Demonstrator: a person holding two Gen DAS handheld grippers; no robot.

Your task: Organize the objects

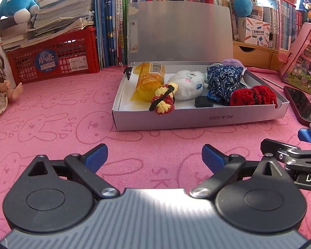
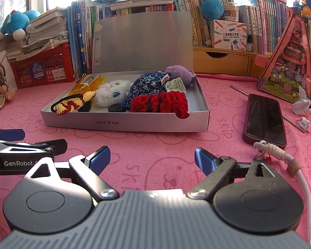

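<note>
The grey cardboard box sits toward the table's far edge, lid propped up to receive things, already holding small plush and crocheted toys; both left gripper and right gripper hover short of it, fingers apart and empty, probably between placements.

One box, one phone, two red crates.

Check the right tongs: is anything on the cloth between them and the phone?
Nothing visible blocks it. The right tongs stand open and empty over bare pink cloth; the phone lies ahead to their right, its white lanyard trailing beside them.
</note>
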